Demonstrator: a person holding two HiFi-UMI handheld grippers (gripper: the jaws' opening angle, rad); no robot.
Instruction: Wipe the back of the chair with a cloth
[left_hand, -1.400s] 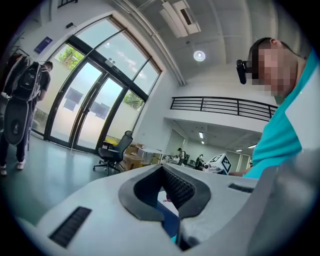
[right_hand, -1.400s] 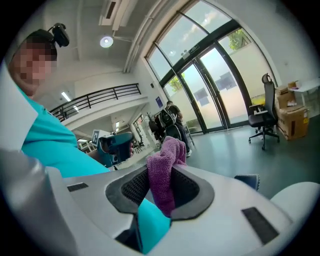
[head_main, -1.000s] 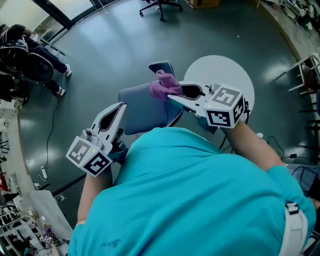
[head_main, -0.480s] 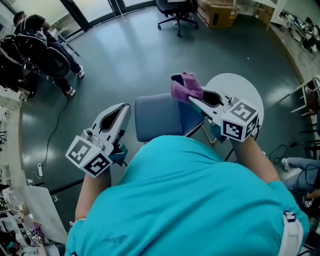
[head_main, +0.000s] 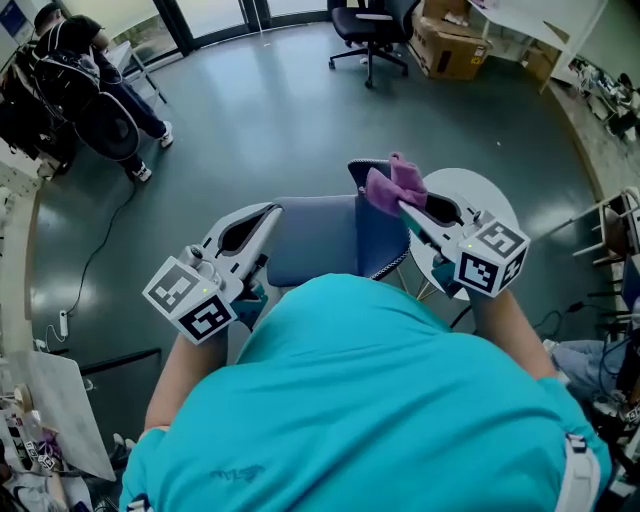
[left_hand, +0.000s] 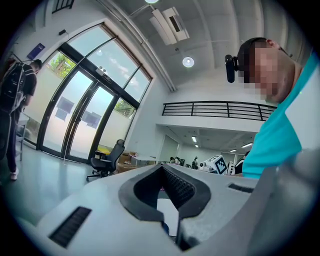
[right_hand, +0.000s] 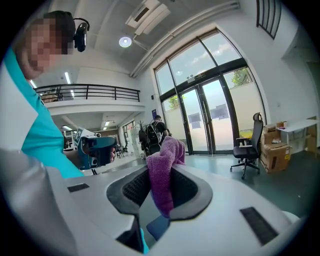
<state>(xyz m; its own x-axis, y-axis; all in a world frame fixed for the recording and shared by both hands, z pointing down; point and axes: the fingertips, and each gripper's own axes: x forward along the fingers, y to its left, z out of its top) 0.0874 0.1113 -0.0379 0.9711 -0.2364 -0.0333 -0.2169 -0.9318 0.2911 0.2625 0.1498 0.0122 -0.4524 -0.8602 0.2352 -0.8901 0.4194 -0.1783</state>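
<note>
Honestly, I can't judge how much of the wipe is done, because the chair (head_main: 315, 245) shows no streak, dust line or damp patch to separate cleaned fabric from uncleaned. What I can say is that the cloth (head_main: 392, 185) is in hand and sits right at the top edge of the chair back (head_main: 383, 235), on its right-hand corner as I look down. Whether it presses on the fabric or hovers just above, I cannot tell from the head view. My guess is that most of the back's face is left to cover, from that top edge downward. The right gripper (head_main: 402, 207) has its jaws clamped on the cloth, which is a purple, nubby terry piece bunched into a lump that sticks up past the tips. The left gripper (head_main: 272, 212) holds nothing; its jaws are drawn together at the tips, and it hangs just beside the left edge of the seat, apart from the back. The chair itself stands directly below me, with a grey-blue seat pad and a darker blue back, and a round white table (head_main: 485, 190) just behind it.
</note>
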